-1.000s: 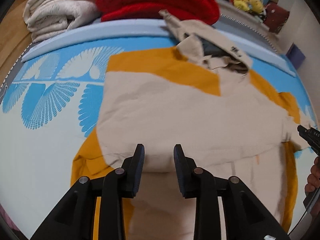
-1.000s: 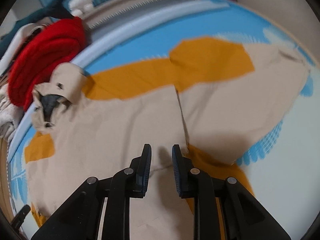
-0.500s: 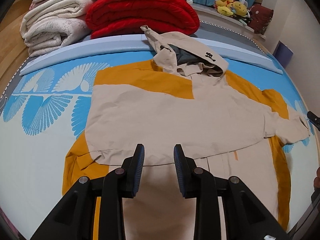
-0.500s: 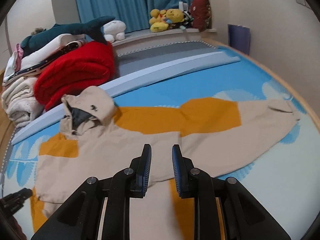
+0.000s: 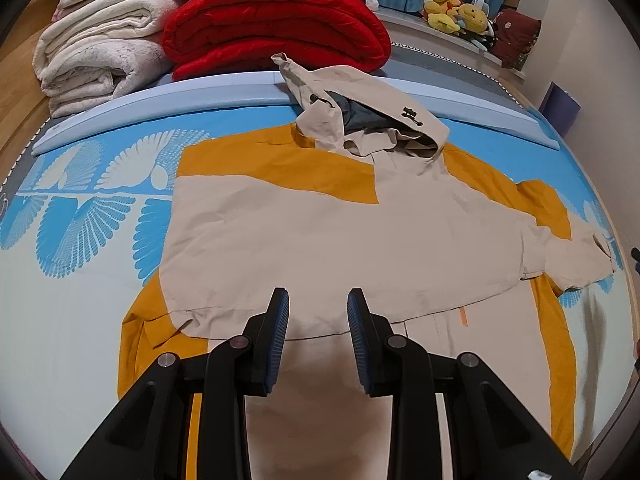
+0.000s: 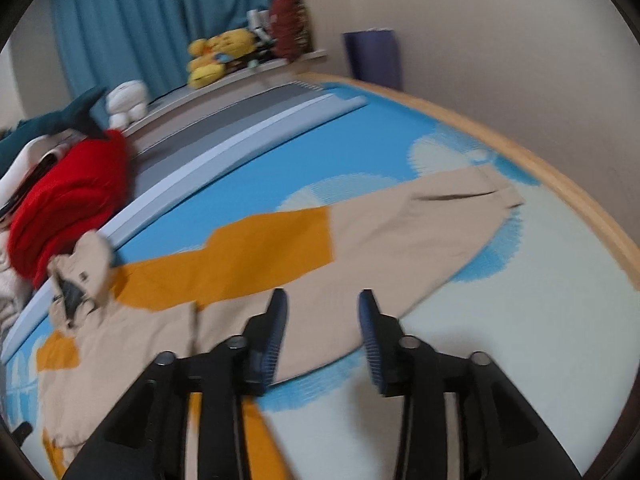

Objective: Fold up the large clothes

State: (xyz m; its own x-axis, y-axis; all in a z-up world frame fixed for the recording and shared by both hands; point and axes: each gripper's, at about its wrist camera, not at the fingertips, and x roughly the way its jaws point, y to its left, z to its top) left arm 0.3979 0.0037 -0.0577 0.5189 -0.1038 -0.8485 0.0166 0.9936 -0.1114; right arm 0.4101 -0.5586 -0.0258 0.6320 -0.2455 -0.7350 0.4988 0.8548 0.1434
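Observation:
A large beige and mustard-orange hooded jacket [image 5: 320,236] lies spread flat on the blue patterned bed cover. Its hood [image 5: 360,120] points to the far side. One sleeve is folded across the chest. The other sleeve [image 6: 400,224] stretches out to the right, its cuff [image 6: 496,192] near the bed's wooden edge. My left gripper [image 5: 318,300] is open and empty, held above the jacket's lower body. My right gripper [image 6: 322,300] is open and empty, above the outstretched sleeve near the shoulder.
Folded red [image 5: 276,28] and cream blankets [image 5: 100,60] are stacked beyond the hood. Plush toys [image 5: 456,12] sit on a back shelf by blue curtains [image 6: 160,20]. A wooden bed edge [image 6: 560,184] and wall bound the right side.
Both grippers have lifted up and back from the jacket. The right gripper has opened wider and swung right toward the outstretched sleeve. The jacket lies as before.

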